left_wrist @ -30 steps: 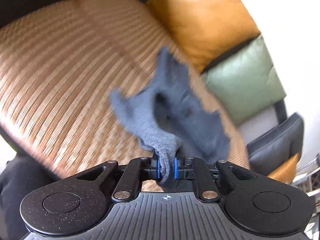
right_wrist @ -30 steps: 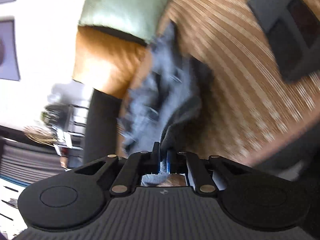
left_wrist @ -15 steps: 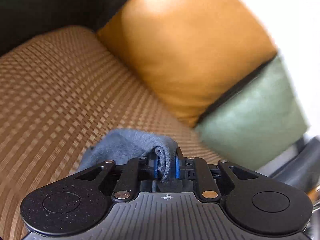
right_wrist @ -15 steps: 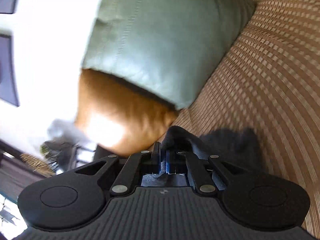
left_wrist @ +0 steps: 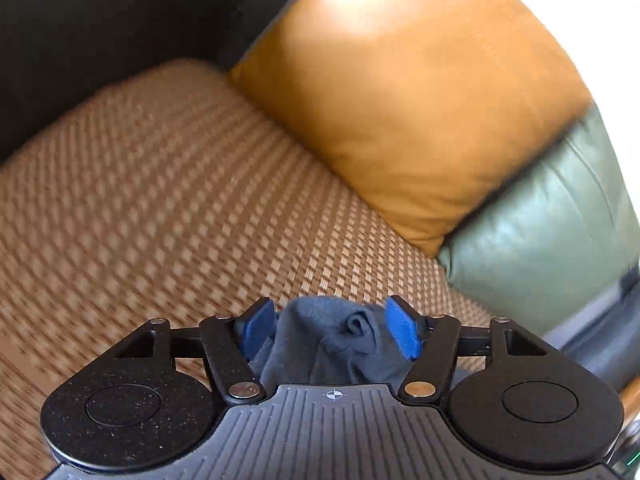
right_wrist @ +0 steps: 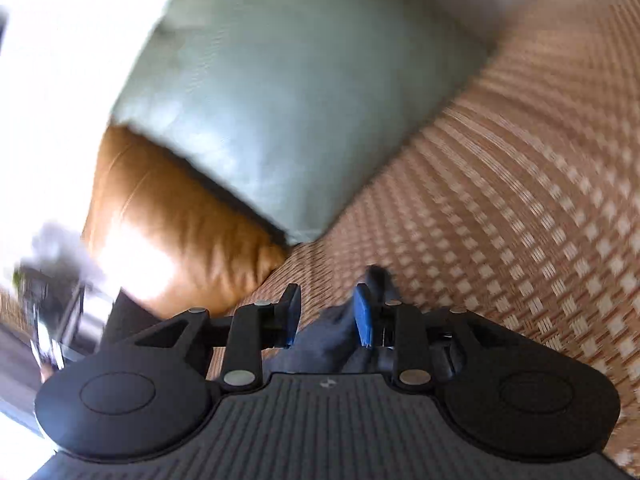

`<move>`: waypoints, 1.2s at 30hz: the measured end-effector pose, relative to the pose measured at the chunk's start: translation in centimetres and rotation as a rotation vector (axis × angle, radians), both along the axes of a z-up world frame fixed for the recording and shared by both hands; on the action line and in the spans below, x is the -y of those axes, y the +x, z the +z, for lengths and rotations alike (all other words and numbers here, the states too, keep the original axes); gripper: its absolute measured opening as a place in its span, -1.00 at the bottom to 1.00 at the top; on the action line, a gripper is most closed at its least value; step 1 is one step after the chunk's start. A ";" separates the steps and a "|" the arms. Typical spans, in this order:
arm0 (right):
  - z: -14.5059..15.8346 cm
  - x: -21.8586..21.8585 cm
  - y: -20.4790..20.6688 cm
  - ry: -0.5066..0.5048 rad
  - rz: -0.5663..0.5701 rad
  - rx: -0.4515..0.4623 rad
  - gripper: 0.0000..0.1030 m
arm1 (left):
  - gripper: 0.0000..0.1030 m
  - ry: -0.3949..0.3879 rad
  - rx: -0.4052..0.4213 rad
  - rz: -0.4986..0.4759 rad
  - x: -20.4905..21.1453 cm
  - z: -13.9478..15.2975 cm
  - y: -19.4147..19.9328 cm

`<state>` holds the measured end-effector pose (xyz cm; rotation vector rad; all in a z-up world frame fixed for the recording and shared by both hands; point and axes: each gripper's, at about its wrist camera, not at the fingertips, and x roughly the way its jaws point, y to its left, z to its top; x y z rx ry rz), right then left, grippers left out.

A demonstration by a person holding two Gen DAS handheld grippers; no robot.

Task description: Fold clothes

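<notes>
The left gripper [left_wrist: 332, 328] pointed steeply down, its jaws opening, already spread wide. Its blue pads [left_wrist: 402, 330] stood clear of the grey cloth [left_wrist: 340, 344] bunched loosely between them. The right gripper [right_wrist: 326, 312] was angled more gently downward, its jaws also opening but only partway apart. A fold of the same cloth lay between its pads [right_wrist: 362, 316], no longer pinched.
</notes>
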<state>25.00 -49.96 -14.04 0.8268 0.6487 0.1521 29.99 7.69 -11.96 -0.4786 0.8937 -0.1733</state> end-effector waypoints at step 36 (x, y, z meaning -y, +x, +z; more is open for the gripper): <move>-1.5 -0.5 4.8 -0.388 0.358 -0.037 -0.75 | -0.74 0.446 0.115 -0.467 8.0 -4.0 5.2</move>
